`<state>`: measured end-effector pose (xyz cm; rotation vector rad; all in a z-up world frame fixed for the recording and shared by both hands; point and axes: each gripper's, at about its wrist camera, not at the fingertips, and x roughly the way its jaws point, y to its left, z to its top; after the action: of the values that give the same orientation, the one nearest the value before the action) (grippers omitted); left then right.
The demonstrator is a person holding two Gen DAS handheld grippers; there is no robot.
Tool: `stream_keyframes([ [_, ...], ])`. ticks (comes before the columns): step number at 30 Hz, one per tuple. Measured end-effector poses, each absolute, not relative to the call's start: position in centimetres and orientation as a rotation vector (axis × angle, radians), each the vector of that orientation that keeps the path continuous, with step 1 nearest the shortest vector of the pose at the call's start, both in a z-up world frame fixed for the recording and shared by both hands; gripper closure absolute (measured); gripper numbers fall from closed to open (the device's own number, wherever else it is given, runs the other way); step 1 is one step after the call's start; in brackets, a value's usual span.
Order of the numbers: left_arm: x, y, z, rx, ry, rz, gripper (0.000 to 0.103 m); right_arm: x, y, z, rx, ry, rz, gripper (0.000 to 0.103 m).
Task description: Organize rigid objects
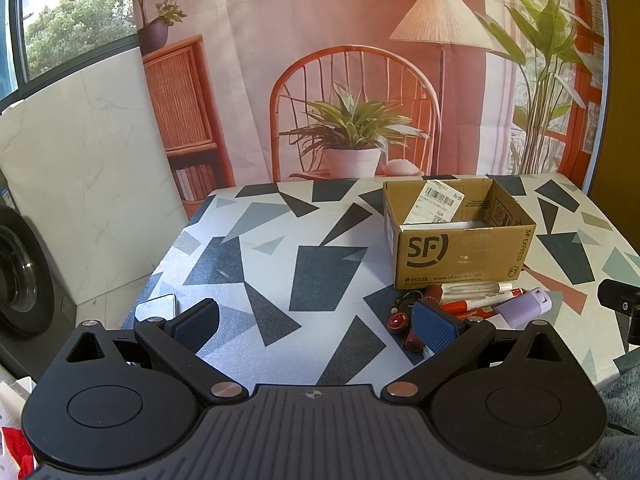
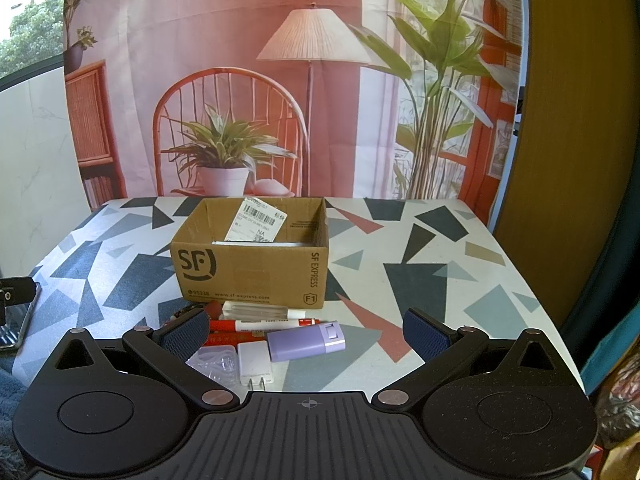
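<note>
Cardboard box sits mid-worktop, the clutter packed against its near wall. Both tongs, left and right, hang released; a careless close could catch two pieces or roll the pen.

Home: washer, printed backdrop.

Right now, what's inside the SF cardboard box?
Inside the cardboard box a white shipping label with a barcode sticks to the far inner wall, and something flat and pale lies lower down. The near wall hides the floor.
</note>
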<state>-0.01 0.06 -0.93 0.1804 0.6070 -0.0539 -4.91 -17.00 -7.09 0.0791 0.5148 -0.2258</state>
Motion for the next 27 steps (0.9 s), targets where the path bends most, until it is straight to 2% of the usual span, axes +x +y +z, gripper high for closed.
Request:
stream_keyframes([
  [15,0.3,0.6,-1.6,0.175,0.628,-0.054,0.000,-4.9,-16.8,-7.2,0.079,0.517,-0.225,0.000],
  [27,3.3,0.3,-2.1,0.177,0.700,-0.048,0.000,-3.2,-17.6,-8.4,0.106,0.563,-0.213,0.000],
])
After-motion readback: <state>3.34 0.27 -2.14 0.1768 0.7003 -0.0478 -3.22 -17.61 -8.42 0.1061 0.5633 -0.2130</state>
